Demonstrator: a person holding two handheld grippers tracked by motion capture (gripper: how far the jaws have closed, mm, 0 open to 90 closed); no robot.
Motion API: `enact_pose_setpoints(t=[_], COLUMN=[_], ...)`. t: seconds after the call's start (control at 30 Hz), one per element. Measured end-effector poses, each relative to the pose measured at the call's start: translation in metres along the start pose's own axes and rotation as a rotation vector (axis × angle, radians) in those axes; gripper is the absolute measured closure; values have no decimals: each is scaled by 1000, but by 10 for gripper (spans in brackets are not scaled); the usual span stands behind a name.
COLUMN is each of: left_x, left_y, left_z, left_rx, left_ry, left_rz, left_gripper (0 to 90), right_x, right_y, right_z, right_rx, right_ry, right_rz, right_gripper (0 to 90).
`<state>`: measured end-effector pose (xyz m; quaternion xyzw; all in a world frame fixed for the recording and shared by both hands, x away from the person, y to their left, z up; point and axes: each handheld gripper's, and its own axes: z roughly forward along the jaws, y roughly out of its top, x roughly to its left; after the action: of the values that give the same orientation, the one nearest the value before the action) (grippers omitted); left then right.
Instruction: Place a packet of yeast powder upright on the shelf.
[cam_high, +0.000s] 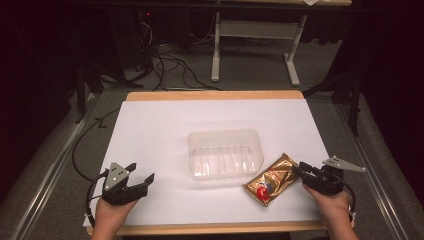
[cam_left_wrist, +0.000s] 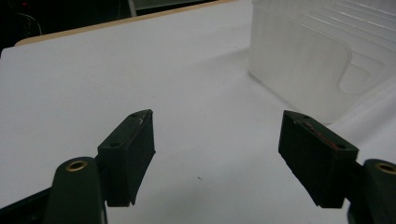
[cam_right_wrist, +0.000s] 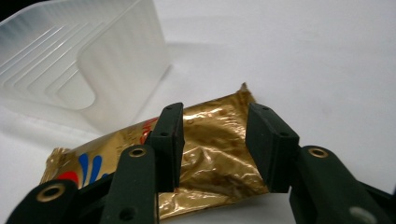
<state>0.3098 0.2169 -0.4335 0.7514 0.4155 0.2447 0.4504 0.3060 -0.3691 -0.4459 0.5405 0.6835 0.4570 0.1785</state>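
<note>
Right tool (cam_right_wrist: 212, 140) astride gold packet (cam_right_wrist: 210, 140), jaws parted.

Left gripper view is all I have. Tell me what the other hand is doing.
Observer: The right gripper is at the far end of a gold snack packet that lies on the white table, right of the clear tub.
Operator: Report its jaws.
Observer: Open, one on each side of the packet's end in the right gripper view, not yet closed on the foil.
Operator: Tell me what's in the tub.
Observer: Nothing that I can see from the high view; its ribbed floor shows through.
</note>
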Motion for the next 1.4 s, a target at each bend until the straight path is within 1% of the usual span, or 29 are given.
enact_pose_setpoints(t=[0.1,0.17,0.23,0.33,0.43,0.53,0.67,0.73,0.77,0.8,0.83,0.87,0.9,0.97,1.07,1.1,1.2,1.3,1.4], left_x=[0,0,0,-1,0,-1,-2,-2,-2,-3,-3,-3,-3,-3,-2,-1,2,4,3], left_y=[-1,-2,-3,-4,-5,-6,-5,-5,-5,-5,-5,-4,-4,-4,-4,-4,-5,-5,-4], left_z=[-3,-5,-7,-8,-8,-7,-6,-6,-6,-6,-7,-7,-7,-7,-7,-7,-9,-10,-11], left_rx=[3,0,1,4,7,10,14,13,11,9,4,1,0,4,1,-1,-3,-6,-11], left_ry=[7,10,13,13,12,9,7,6,10,12,14,11,10,9,9,9,14,19,19], left_rz=[4,1,-3,0,-1,-4,2,1,2,2,2,1,2,9,13,7,2,-4,-5], left_gripper=[275,275,275,275,275,274,273,273,273,273,274,275,275,275,275,275,275,275,275], right_x=[-7,-14,-16,-21,-28,-32,-37,-38,-37,-37,-37,-36,-35,-34,-34,-35,-38,-39,-38], right_y=[1,1,1,-1,-4,-7,-9,-11,-12,-12,-12,-12,-12,-12,-14,-15,-16,-18,-18], right_z=[0,1,1,1,3,5,6,9,10,10,10,10,11,13,16,17,19,20,20], right_rx=[-18,-20,-23,-23,-13,-8,-2,18,32,32,36,40,41,50,63,66,75,79,84], right_ry=[-2,-19,-23,-38,-4,12,23,34,45,45,56,62,62,71,92,101,125,141,156], right_rz=[22,59,62,101,153,202,247,254,264,264,263,256,249,254,283,305,335,342,346], right_gripper=[517,473,456,386,309,290,263,264,313,313,345,357,364,366,375,375,380,400,444])
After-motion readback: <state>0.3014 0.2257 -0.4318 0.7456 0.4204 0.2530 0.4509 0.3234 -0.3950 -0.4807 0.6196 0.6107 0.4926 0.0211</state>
